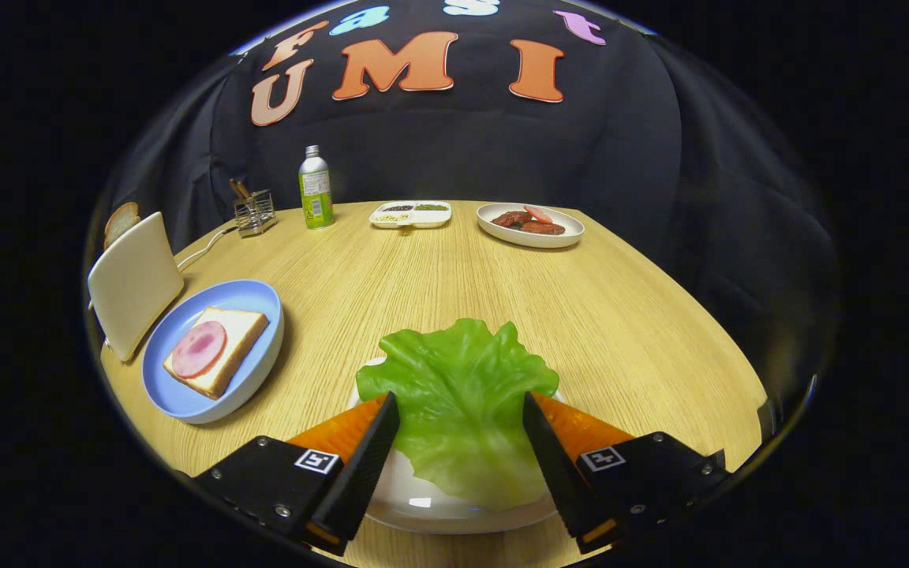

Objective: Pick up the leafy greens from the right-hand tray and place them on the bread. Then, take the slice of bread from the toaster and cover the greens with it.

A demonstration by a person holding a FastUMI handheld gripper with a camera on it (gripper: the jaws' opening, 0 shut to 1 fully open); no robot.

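The tool [461, 410] is standing wide open, its two fingers [372, 450] straddling the leafy greens [458, 394] without pressing on them; it is gripping nothing. The greens are lying on a white tray [439, 513] at the near edge of the tabletop [454, 268], spilling over the tray's far rim.

Judged risks from this position:

- The leaf is looking thin, broad and floppy. If the fingers are closing only on its crumpled middle, it may be folding or slipping out during the lift.
- The fingertips are sitting low beside the tray. Closing too deep may be catching the rim and dragging or tipping the tray along.
- The target, a slice of bread [222, 347] carrying a round of ham [199, 349], is resting on a blue plate [186, 394] to the left. A drooping leaf may be landing off-centre or hanging over the plate's edge.
- The toaster [132, 280] is standing just left of the plate, with the second slice [121, 221] protruding at its far end. A wide swing left may be knocking it.

A bottle [316, 188], a divided dish [411, 214] and a plate of meat [529, 223] are standing far off, well apart from the working path.
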